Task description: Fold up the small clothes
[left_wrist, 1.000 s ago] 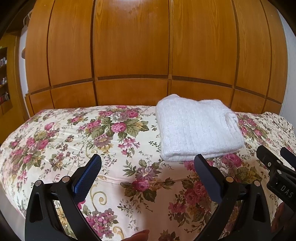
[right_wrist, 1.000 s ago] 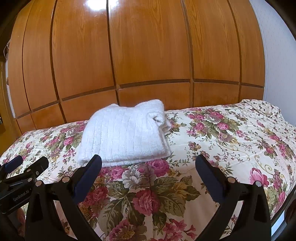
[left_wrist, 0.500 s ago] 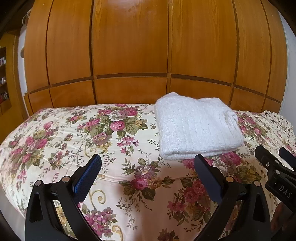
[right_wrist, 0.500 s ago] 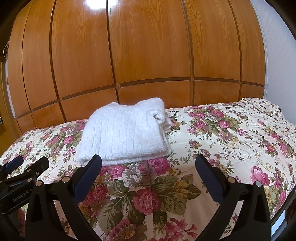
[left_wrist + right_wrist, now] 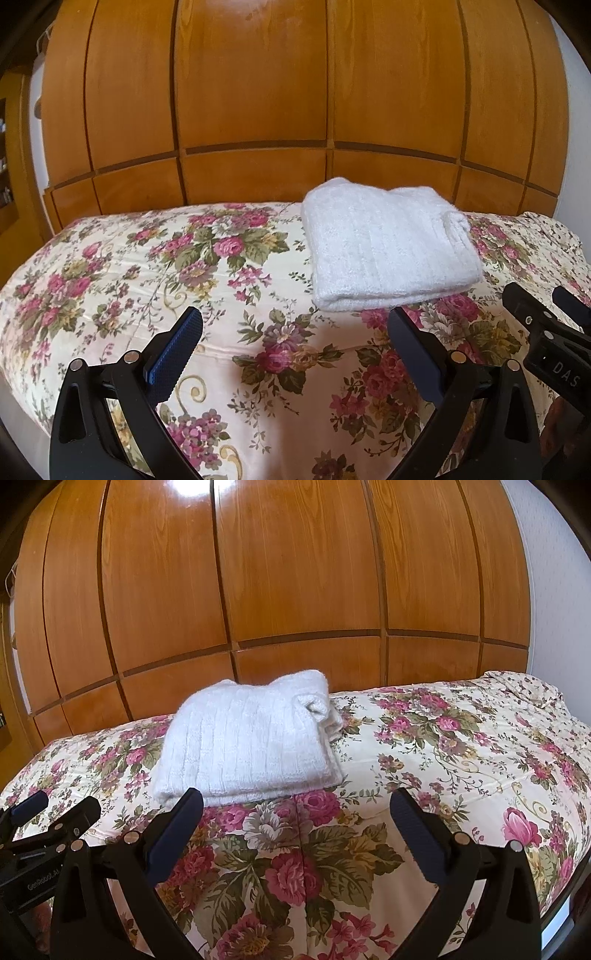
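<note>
A white knitted garment [image 5: 388, 247] lies folded in a neat rectangle on the floral bedspread [image 5: 184, 280]. It also shows in the right wrist view [image 5: 247, 742], with a rolled cuff at its right far corner. My left gripper [image 5: 295, 328] is open and empty, held above the bed short of the garment, to its left. My right gripper [image 5: 295, 808] is open and empty, held just short of the garment's near edge. Each gripper shows at the edge of the other's view.
A wooden panelled wardrobe [image 5: 258, 92] stands right behind the bed. The bedspread [image 5: 461, 746] stretches to the right, with the bed's edge at the lower right. A white wall [image 5: 554, 572] is at the far right.
Both grippers have drawn back and risen slightly from the garment. The garment has not moved. A fingertip at the bottom of the left wrist view is gone.
</note>
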